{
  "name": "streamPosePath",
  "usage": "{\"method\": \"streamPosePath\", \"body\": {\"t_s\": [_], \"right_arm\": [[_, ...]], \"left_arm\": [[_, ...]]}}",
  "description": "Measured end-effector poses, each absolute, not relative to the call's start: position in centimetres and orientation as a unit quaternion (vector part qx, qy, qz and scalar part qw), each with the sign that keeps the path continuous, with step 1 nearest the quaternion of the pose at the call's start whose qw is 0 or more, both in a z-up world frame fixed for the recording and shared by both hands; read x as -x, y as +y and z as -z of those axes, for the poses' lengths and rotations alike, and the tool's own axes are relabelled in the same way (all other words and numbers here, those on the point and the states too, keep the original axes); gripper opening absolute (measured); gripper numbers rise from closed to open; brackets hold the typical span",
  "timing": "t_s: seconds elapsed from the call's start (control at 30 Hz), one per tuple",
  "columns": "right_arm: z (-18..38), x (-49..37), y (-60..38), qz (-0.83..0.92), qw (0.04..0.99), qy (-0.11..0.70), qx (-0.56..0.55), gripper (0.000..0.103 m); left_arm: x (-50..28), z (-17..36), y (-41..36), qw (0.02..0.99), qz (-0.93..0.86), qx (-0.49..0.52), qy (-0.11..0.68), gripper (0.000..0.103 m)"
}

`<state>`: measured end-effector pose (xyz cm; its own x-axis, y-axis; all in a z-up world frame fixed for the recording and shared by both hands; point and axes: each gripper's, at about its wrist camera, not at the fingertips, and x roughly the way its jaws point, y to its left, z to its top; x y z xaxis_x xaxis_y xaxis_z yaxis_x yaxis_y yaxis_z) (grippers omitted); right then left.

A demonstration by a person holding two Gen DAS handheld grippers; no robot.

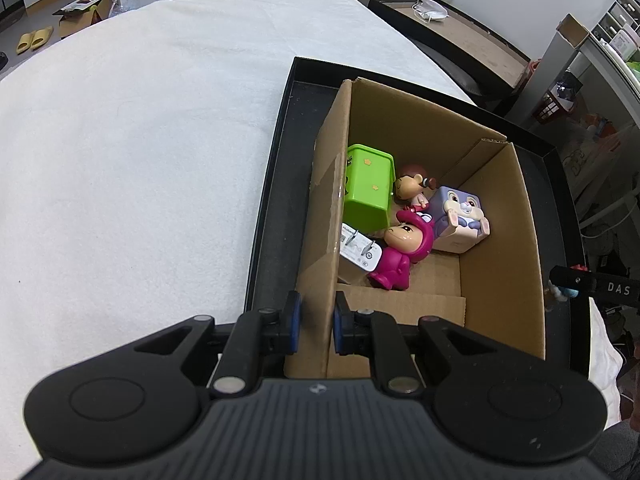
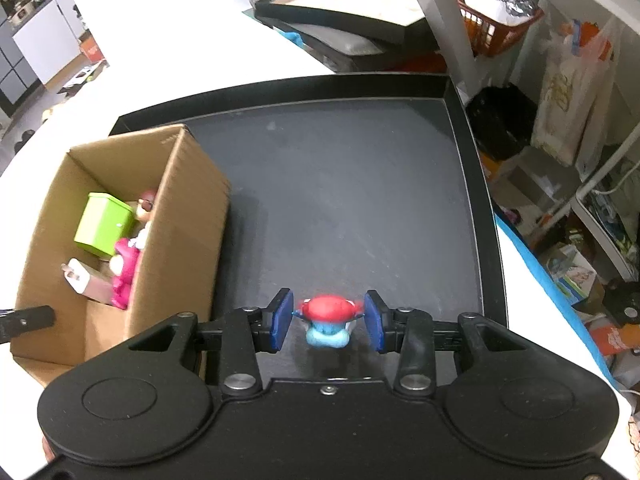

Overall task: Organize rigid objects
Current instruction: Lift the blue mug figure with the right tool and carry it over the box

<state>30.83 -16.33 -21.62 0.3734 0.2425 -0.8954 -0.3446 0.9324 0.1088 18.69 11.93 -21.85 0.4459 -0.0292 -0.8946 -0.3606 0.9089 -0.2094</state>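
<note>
An open cardboard box (image 1: 500,240) stands at the left of a black tray (image 2: 340,180). In the box lie a green box (image 1: 368,184), a magenta figure (image 1: 400,252), a purple bunny cube (image 1: 460,216), a small brown-haired figure (image 1: 412,188) and a white charger (image 1: 360,250). My left gripper (image 1: 317,316) is shut on the box's near left wall, one pad on each side. My right gripper (image 2: 328,318) is shut on a small red and blue toy figure (image 2: 328,312), held just above the tray floor to the right of the box (image 2: 180,220).
The tray rests on a white cloth-covered table (image 1: 140,140). Another black tray (image 2: 340,12) lies beyond it. Shelves, an orange basket (image 2: 496,20) and bags crowd the right side. The tray floor right of the box is bare.
</note>
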Motion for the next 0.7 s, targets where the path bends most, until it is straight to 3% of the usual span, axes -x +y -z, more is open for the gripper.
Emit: {"method": "streamPosePath", "body": {"t_s": [0.7], "right_arm": [[15.2, -29.5, -12.7, -0.238, 0.845, 0.477, 0.035, 0.039]], "left_arm": [[-18.5, 21.8, 12.1, 0.831, -0.095, 0.191, 0.513, 0.015]]}}
